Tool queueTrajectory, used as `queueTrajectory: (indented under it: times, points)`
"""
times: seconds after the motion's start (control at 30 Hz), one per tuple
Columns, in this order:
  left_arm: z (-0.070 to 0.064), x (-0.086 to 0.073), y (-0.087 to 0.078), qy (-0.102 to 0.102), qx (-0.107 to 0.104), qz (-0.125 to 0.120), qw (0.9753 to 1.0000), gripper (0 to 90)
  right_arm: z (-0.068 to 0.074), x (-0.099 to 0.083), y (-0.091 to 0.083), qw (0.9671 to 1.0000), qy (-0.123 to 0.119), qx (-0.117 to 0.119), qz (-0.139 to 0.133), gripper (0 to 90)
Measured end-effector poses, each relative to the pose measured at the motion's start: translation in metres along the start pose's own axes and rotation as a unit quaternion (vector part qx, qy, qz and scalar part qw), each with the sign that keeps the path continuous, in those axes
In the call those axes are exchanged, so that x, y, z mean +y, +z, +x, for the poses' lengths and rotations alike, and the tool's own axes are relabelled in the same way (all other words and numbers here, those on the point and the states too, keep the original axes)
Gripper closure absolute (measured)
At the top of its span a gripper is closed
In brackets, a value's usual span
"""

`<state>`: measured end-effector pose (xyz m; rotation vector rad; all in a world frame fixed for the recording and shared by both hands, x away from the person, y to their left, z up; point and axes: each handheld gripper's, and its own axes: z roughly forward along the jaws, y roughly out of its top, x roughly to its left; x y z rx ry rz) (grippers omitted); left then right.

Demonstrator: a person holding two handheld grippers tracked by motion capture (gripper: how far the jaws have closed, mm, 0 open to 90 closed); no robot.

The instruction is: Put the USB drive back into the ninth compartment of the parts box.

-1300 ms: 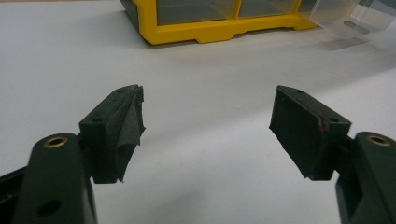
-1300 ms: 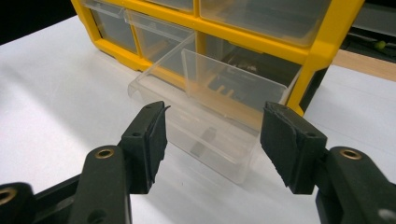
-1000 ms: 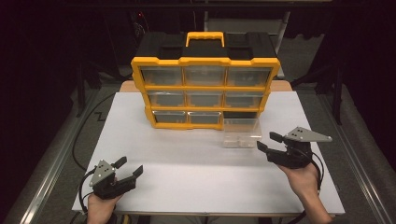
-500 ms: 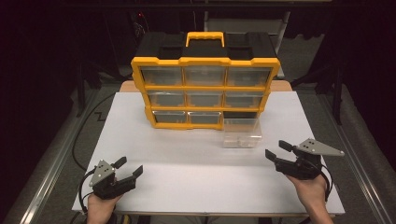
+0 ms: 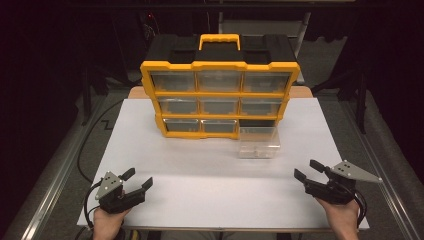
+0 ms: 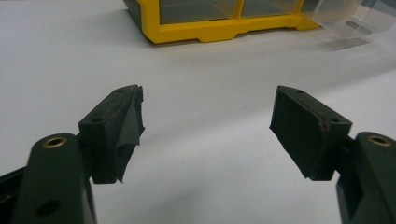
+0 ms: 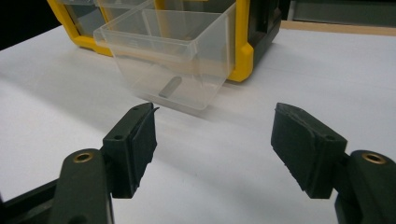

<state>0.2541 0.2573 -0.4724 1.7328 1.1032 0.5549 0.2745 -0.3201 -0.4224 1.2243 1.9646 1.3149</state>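
- High view: above the near edge, looking forward and down over the whole white table [image 5: 210, 195].
- Both gripper views: low, close, sharing the yellow organizer [image 6: 224, 28] and clear drawer [image 7: 173, 70].

Glossy yellow plastic organizer [image 5: 220, 95], clear smooth plastic drawer [image 7: 175, 56], matt white table [image 5: 210, 170]

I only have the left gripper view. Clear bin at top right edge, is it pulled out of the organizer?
Observer: Yes. The clear drawer sits on the table in front of the organizer, by its vacant bottom-right slot.
Operator: Anything in it?
Observer: The right gripper view shows one small grey cylindrical piece at the bottom.
Operator: Right gripper state?
Observer: The right gripper is open, holding nothing, at the table's near right, aimed at the drawer.
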Motion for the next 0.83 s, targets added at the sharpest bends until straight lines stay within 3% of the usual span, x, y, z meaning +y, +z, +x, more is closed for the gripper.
queueTrajectory:
  times: [0.63,0.83]
  points:
    - [0.000,0.000,0.000,-0.001,0.002,0.001,1.0000,26.3,-0.013,-0.046,-0.018,0.9988,0.027,-0.019,-0.035,25.6]
    - [0.000,0.000,0.000,-0.001,0.000,0.003,1.0000,26.2,-0.012,-0.049,-0.021,0.9987,0.027,-0.021,-0.039,25.8]
